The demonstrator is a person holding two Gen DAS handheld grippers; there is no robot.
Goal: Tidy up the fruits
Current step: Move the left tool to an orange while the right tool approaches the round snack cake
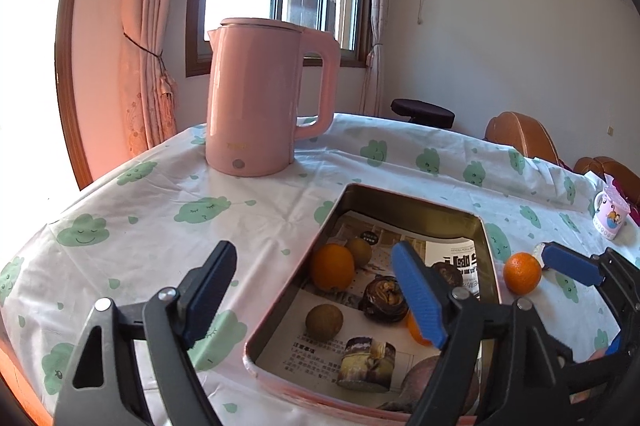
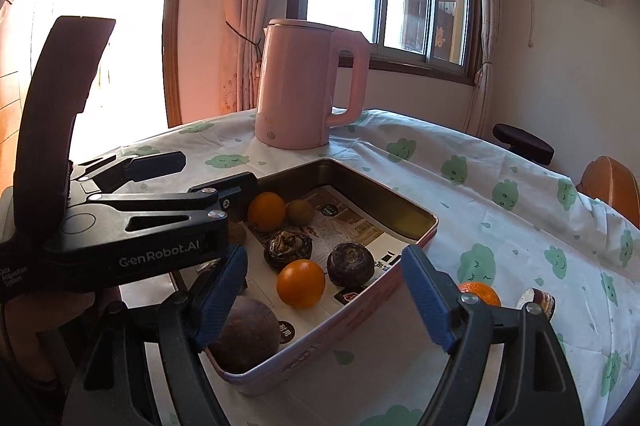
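Note:
A pink rectangular tin (image 1: 328, 222) (image 2: 416, 210) lined with printed paper sits on the table. It holds two oranges (image 1: 332, 266) (image 2: 301, 283), two brown kiwis (image 1: 324, 322) (image 2: 301, 212), dark round fruits (image 2: 351, 264) and a large purple-brown fruit (image 2: 246, 340). Another orange (image 1: 522, 273) (image 2: 480, 293) lies on the cloth right of the tin. My left gripper (image 1: 316, 302) is open and empty over the tin's left edge. My right gripper (image 2: 328, 304) is open and empty over the tin's near right rim; it shows in the left wrist view (image 1: 572, 268) next to the loose orange.
A pink electric kettle (image 1: 264, 98) (image 2: 308, 82) stands behind the tin. A small dark-and-white item (image 2: 536, 300) lies beside the loose orange. A pink cartoon cup (image 1: 610, 214) stands at the far right. Brown chairs (image 1: 520, 134) ring the table with its cloud-print cloth (image 1: 160, 210).

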